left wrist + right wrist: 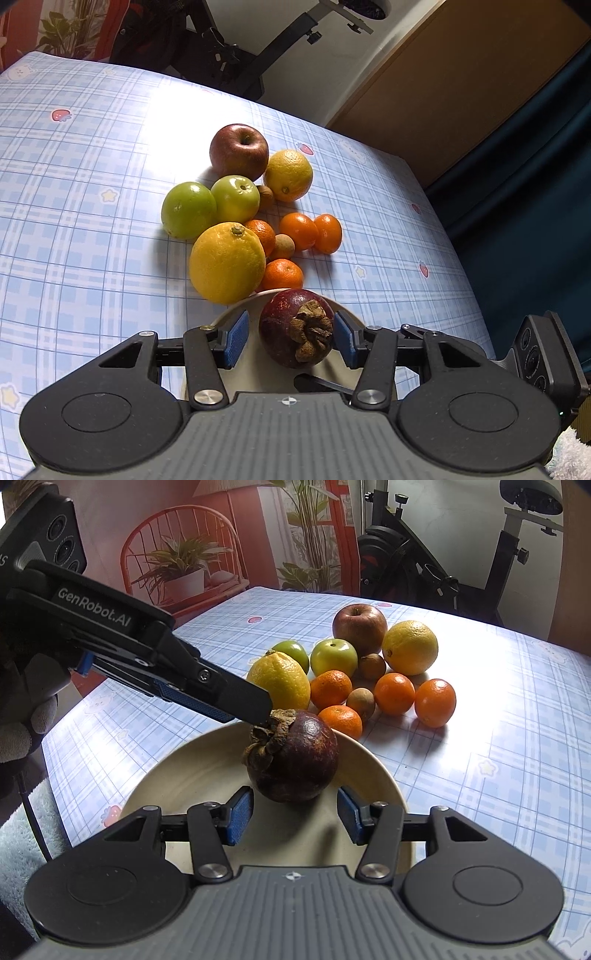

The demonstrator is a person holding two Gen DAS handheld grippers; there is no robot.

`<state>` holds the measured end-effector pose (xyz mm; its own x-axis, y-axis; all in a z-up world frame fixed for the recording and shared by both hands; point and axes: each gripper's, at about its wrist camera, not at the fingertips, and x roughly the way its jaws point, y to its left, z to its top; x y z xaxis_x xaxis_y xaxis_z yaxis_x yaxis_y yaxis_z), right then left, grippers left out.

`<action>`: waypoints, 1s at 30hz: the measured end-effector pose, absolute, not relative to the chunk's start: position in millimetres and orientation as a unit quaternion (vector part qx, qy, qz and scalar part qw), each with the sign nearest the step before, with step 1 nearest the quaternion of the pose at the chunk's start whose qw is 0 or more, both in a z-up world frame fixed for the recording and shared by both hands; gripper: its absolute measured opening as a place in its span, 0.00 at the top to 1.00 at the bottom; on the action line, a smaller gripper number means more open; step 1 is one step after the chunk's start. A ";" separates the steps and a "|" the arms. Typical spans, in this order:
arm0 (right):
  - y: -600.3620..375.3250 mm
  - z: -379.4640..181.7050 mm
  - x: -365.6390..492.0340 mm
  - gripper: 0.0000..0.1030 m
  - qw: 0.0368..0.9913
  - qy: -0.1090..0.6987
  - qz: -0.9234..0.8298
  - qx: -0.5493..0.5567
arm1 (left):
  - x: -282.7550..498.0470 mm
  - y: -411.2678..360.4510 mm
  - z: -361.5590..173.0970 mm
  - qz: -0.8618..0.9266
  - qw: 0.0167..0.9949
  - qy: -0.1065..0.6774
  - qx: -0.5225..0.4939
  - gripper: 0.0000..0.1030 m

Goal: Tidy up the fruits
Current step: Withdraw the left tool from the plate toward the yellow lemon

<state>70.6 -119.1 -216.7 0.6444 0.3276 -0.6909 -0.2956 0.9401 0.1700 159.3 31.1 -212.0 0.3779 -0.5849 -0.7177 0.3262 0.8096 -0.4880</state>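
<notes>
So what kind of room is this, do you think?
Probably a room in a home, not a lab. The table wears a pastel checked tablecloth with strawberry prints, an exercise bike stands behind it, and potted plants sit on a red rattan shelf by the wall.

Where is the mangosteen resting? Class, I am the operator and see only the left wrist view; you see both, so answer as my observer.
Observer: The mangosteen sits on the plate; it is not lifted.
Operator: Is the right gripper holding it?
Observer: No. The right gripper has its jaws open, with the pads clear of the fruit.
Operator: How does my left gripper meet it?
Observer: Side-on, one finger of the left gripper appears to touch its dried calyx.
</notes>
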 end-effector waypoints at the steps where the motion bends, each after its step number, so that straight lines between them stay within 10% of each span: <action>1: -119.2 -215.7 68.8 0.48 0.907 0.384 0.171 0.021 | 156.2 35.3 -209.2 -0.272 0.824 0.478 -0.135 0.49; 30: -132.6 -183.3 52.2 0.48 0.924 0.346 0.150 0.059 | 114.2 73.4 -175.0 -0.136 0.910 0.381 -0.096 0.50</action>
